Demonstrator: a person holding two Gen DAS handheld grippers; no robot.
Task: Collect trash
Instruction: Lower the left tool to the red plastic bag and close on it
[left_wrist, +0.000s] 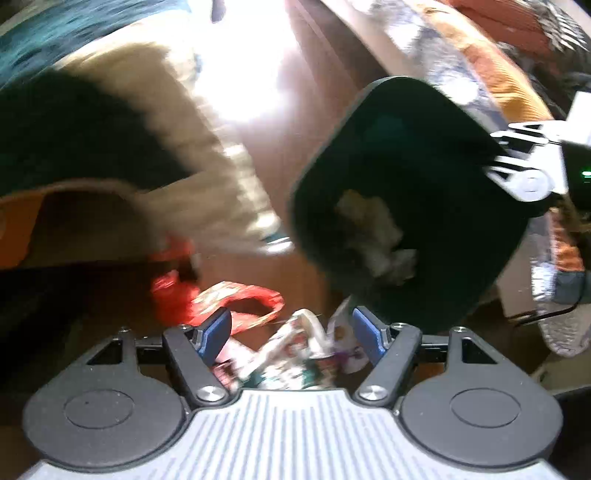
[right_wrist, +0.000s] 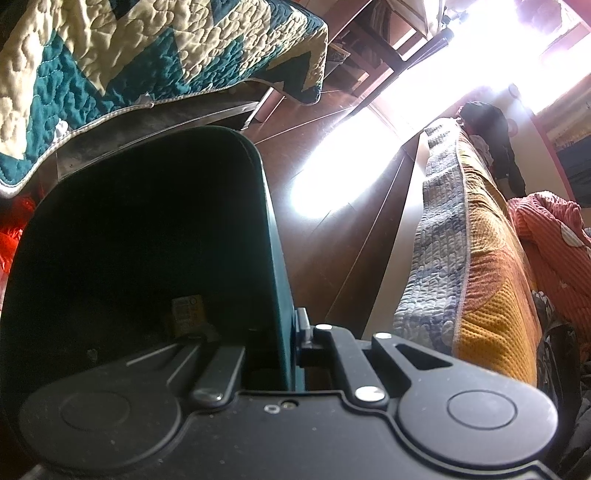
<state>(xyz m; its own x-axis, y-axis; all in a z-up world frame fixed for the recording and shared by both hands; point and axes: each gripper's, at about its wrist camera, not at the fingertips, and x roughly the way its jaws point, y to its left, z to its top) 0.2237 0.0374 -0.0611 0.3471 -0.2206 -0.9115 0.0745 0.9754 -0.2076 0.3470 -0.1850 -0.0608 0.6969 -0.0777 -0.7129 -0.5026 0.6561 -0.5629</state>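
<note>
1. Gripping the dark bin's (right_wrist: 155, 236) wall, the right gripper's (right_wrist: 295, 354) jaws are clamped on its rim.
2. Left gripper (left_wrist: 291, 328) jaws gape over floor wrappers (left_wrist: 295, 350); red wrapper (left_wrist: 221, 299) at ten o'clock.
3. Crumpled paper (left_wrist: 373, 236) lies inside.

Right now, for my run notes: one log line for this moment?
left tongs: open, above wrappers | right tongs: shut on bin wall | crumpled paper in bin

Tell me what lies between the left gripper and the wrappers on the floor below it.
Nothing visible. The left gripper has its jaws open directly above the crumpled white wrapper, with the red wrapper just beside it on the floor. The dark bin, held by the right gripper, is off to one side.
</note>
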